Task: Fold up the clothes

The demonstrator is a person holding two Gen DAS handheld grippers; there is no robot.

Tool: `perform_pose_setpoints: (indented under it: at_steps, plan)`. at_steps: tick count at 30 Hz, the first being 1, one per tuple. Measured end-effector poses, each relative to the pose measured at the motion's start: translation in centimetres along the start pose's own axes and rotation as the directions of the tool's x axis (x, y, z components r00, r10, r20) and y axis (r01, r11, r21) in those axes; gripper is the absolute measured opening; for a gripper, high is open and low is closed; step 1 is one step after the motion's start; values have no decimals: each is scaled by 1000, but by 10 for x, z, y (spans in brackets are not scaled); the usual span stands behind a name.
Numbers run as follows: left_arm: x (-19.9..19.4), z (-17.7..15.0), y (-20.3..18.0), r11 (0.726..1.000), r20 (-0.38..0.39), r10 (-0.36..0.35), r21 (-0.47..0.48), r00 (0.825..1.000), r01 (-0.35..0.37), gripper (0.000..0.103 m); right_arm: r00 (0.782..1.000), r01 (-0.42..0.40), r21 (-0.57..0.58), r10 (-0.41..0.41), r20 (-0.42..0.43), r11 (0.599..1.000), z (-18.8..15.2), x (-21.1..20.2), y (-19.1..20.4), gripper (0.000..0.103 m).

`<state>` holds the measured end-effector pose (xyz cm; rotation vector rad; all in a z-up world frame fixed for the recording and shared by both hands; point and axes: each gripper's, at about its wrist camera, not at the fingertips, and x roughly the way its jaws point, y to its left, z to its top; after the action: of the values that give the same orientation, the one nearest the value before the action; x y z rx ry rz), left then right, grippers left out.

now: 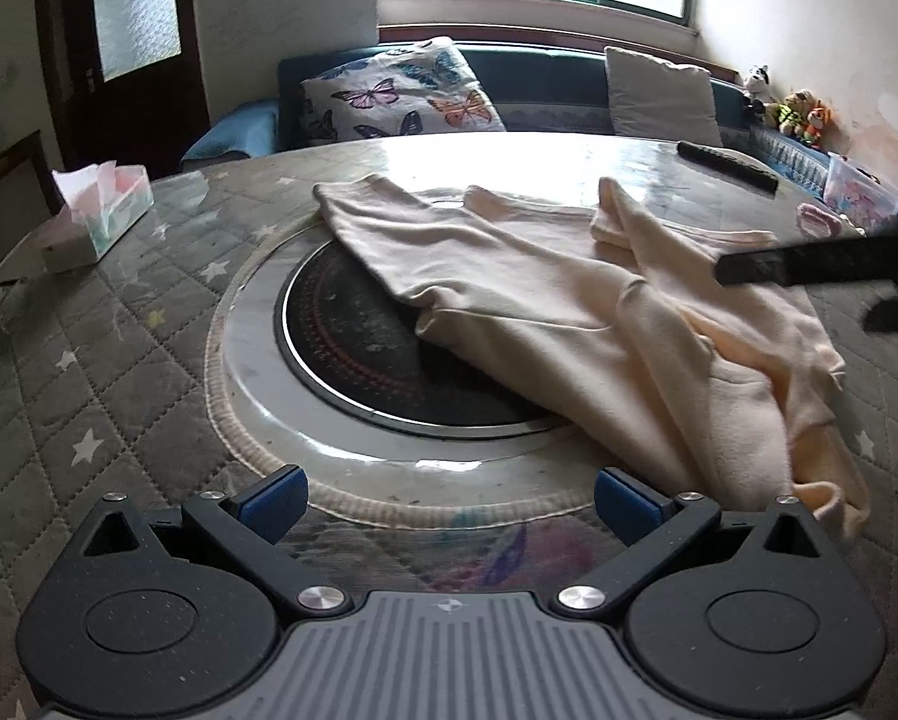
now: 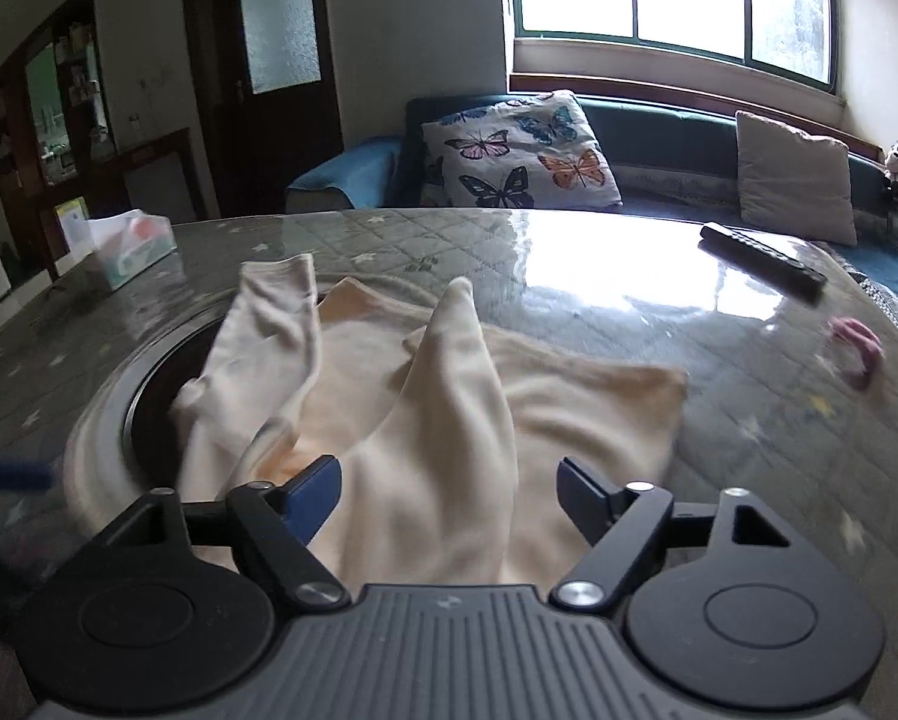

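Observation:
A cream long-sleeved garment (image 1: 569,312) lies crumpled on the round table, partly over the black hob in its middle. My left gripper (image 1: 449,501) is open and empty, low over the table's near edge, left of the garment's hem. My right gripper (image 2: 449,495) is open above the garment (image 2: 437,420), with cloth lying between its fingers but not pinched. The right gripper also shows as a dark blurred shape at the right edge of the left wrist view (image 1: 821,264).
A tissue box (image 1: 104,210) stands at the table's left. A black remote (image 1: 728,167) and a pink item (image 1: 818,219) lie at the far right. The black hob (image 1: 359,348) sits in a pale ring. A sofa with a butterfly pillow (image 1: 401,93) is behind.

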<state>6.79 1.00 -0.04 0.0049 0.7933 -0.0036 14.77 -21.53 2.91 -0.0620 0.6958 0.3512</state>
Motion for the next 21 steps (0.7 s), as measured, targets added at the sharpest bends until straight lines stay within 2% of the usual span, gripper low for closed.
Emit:
perform_pose_setpoints:
  at_steps: [5, 8, 11, 12, 15, 18, 21]
  plan:
    - [4, 2, 5, 1000, -9, 2, -9, 1000, -2, 102, 999, 32, -56, -32, -2, 998, 22, 41, 12, 71]
    - [8, 7, 5, 1000, -7, -6, -13, 1000, 6, 102, 999, 41, -78, -42, -15, 996, 30, 61, 16, 64]
    - [8, 17, 2, 1000, 13, -12, -13, 1000, 13, 96, 997, 70, -98, -73, -32, 993, 31, 76, 16, 47]
    - [8, 21, 0, 1000, 25, -18, -9, 1000, 18, 95, 996, 76, -97, -80, -38, 992, 30, 79, 14, 36]
    - [8, 38, -7, 998, 59, -58, -5, 997, 59, 92, 996, 75, -74, -78, -41, 994, 26, 75, 6, 14]
    - [10, 58, -18, 995, 86, -101, 0, 991, 102, 91, 997, 72, -55, -73, -26, 996, 24, 64, -2, 8]
    - [16, 75, -33, 993, 93, -116, 22, 989, 114, 91, 997, 83, -41, -83, 0, 996, 23, 48, -10, 8]
